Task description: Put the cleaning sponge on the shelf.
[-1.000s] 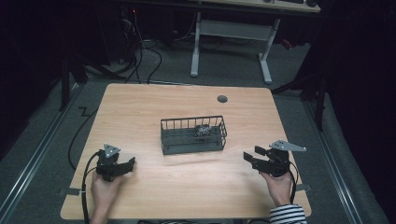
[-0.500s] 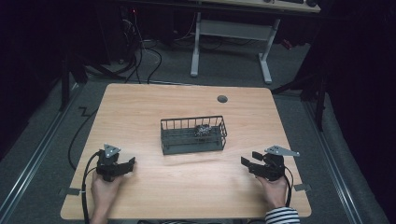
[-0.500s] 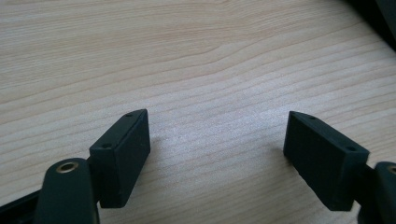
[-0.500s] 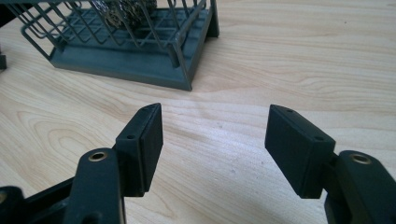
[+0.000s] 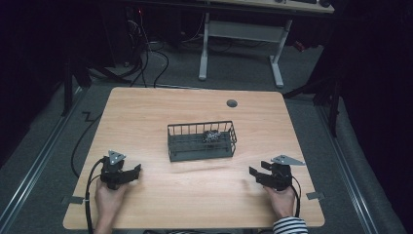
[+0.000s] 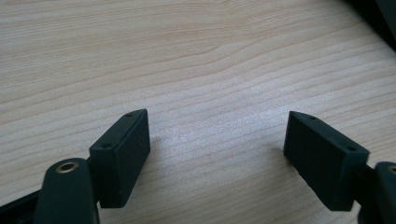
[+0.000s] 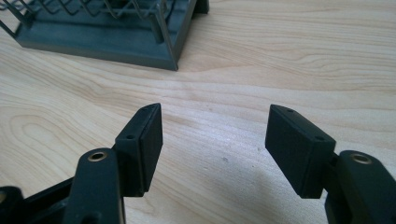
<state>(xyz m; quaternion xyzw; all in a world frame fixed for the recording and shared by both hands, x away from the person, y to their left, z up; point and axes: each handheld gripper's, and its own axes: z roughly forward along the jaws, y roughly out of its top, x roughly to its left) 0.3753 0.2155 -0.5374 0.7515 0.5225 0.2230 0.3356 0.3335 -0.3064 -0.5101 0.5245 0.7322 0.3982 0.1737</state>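
Observation:
A dark wire basket (image 5: 202,141) stands at the middle of the wooden table (image 5: 160,112), with a small grey clump (image 5: 212,136) lying inside it. My left gripper (image 5: 135,171) rests low at the table's front left, open, with only bare wood between its jaws (image 6: 217,144). My right gripper (image 5: 253,174) sits low at the front right, open and holding nothing (image 7: 215,135). In the right gripper view, the basket's corner (image 7: 168,51) lies ahead and to the left of the jaws.
A round grey cable port (image 5: 232,103) is set in the table near its far edge. Cables trail from both grippers off the front edge. Beyond the table stands a white desk frame (image 5: 238,34) on a dark floor with loose cables.
My right gripper has sunk from above the table down to its surface at the front right. The left gripper and the basket have not moved.

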